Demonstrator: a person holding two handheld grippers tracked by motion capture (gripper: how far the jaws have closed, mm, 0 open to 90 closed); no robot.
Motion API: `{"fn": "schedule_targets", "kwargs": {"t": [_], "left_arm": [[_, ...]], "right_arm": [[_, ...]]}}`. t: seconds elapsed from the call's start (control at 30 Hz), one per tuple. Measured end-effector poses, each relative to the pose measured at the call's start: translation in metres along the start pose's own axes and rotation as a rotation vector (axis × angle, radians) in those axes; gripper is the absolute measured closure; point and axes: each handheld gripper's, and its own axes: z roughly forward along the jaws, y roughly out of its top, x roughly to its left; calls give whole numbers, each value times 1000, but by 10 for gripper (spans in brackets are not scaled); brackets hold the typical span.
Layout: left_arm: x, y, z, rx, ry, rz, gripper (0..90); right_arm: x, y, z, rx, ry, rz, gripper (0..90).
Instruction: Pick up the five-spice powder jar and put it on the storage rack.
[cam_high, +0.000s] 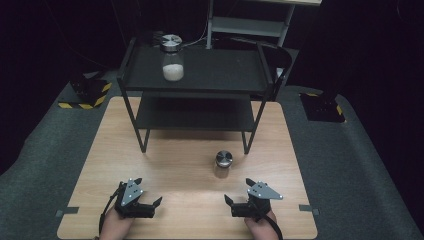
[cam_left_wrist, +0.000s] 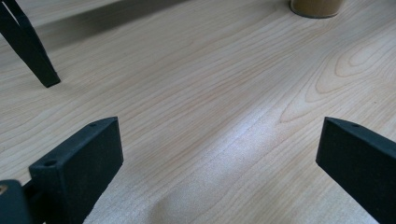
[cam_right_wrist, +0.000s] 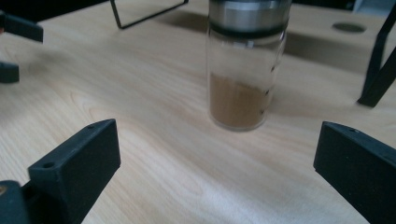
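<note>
Both the left gripper (cam_high: 148, 207) and right gripper (cam_high: 237, 206), jaws spread and empty, rest near the brown-powder jar (cam_high: 223, 163), the shelf rack (cam_high: 195, 92) beyond it.

a lab-style recording setup: a light wooden table (cam_high: 150, 150) stands on grey carpet (cam_high: 360, 165) against black surroundings, with yellow-and-black hazard-striped blocks (cam_high: 90, 92) at the far corners, a black two-tier metal rack (cam_high: 200, 80), and a grey metal stand (cam_high: 250, 22) behind.
</note>
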Motion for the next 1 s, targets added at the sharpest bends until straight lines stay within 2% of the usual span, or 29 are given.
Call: {"fn": "schedule_targets", "kwargs": {"t": [0.07, 0.2, 0.23, 0.4, 0.57, 1.0], "left_arm": [[-1, 1, 0, 3, 4, 8, 8], [0, 0, 0, -1, -1, -1, 8], [0, 0, 0, -1, -2, -2, 8], [1, 0, -1, 0, -3, 2, 8], [1, 1, 0, 7, -2, 12, 8], [3, 2, 1, 14, -10, 14, 8]], "right_arm": [[3, 1, -3, -15, -13, 9, 0], [8, 5, -4, -34, -30, 31, 0], [11, 5, -2, -36, -55, 31, 0], [13, 11, 6, -14, -69, 37, 0], [9, 17, 15, 4, -55, 38, 3], [5, 29, 36, -16, -55, 14, 5]]}}
